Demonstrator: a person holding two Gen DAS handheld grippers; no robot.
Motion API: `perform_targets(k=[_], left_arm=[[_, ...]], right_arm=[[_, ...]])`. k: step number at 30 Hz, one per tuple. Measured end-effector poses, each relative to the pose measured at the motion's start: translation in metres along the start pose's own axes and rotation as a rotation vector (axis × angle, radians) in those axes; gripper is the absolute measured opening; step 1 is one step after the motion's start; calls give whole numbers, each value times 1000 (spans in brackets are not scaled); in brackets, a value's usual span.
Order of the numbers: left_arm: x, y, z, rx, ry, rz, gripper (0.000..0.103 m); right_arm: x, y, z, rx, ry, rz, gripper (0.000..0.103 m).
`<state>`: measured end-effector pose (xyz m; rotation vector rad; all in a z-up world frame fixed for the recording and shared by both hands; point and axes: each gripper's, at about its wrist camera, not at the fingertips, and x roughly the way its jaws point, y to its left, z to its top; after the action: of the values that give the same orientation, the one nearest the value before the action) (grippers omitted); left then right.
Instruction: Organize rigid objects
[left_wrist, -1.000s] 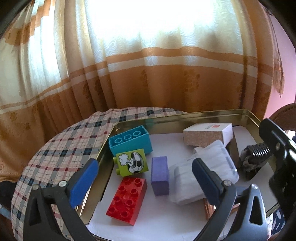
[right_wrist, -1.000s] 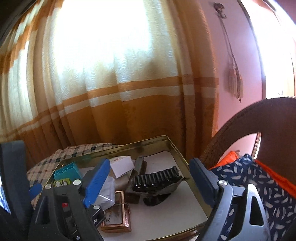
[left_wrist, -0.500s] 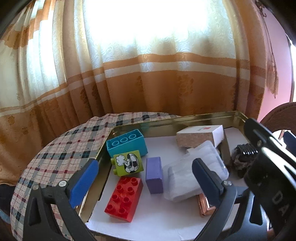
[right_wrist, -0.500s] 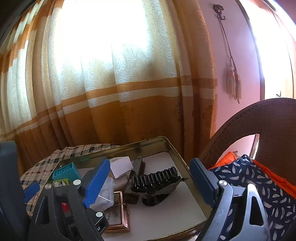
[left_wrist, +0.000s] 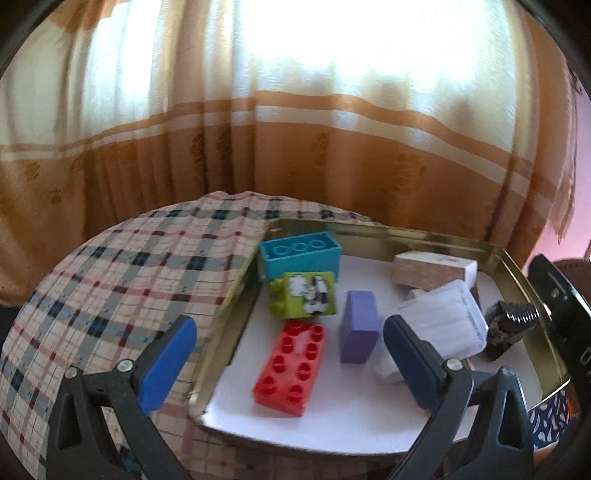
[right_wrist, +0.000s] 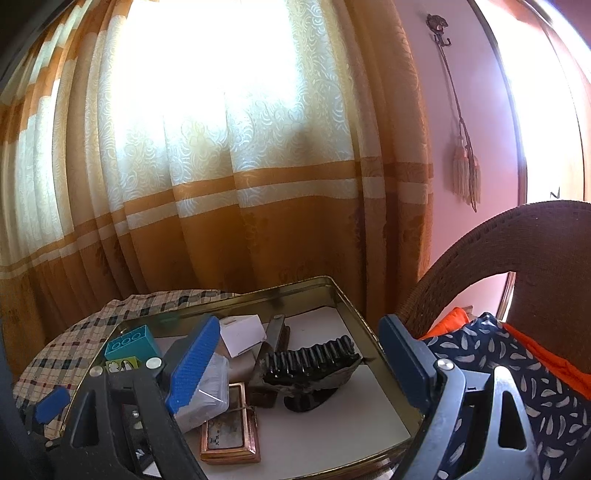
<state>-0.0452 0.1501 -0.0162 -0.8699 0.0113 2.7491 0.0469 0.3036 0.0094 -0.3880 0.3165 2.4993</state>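
Red brick (left_wrist: 290, 369), eight studs up, flat in gold tin (left_wrist: 406, 234)

Hardly any lettering can be read. On the black body of the right gripper (left_wrist: 565, 325), at the right edge of the left wrist view beside the gold tin (left_wrist: 517, 258), a white "D" shows. The white box (left_wrist: 436, 271) in that tin bears a small red mark, too blurred to read.
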Motion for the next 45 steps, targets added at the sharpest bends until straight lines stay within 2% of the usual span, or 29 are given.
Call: perform_targets(k=[4, 11, 14, 20, 26, 35, 40, 41, 45], left_arm=[[-6, 7, 1, -12, -33, 64, 103], [-33, 16, 0, 7, -166, 97, 103], [-42, 16, -1, 39, -204, 92, 103], [-44, 23, -1, 47, -195, 71, 103], [-56, 20, -5, 73, -237, 61, 103], [-58, 19, -6, 83, -237, 55, 103], [-63, 16, -8, 98, -252, 47, 103], [-63, 16, -8, 101, -253, 45, 103], [-64, 15, -8, 101, -257, 47, 103]], right_arm=[[-5, -5, 1, 27, -27, 3, 90], [-22, 2, -2, 20, -71, 22, 90], [-37, 5, -7, 56, -107, 68, 90], [-46, 15, -9, 30, -118, 38, 91], [-50, 8, -10, 63, -129, 11, 91], [-72, 11, -12, 45, -226, -8, 91], [-87, 9, -14, 52, -295, -9, 97], [-88, 9, -14, 48, -292, -5, 97], [-84, 14, -19, -11, -186, 9, 97]])
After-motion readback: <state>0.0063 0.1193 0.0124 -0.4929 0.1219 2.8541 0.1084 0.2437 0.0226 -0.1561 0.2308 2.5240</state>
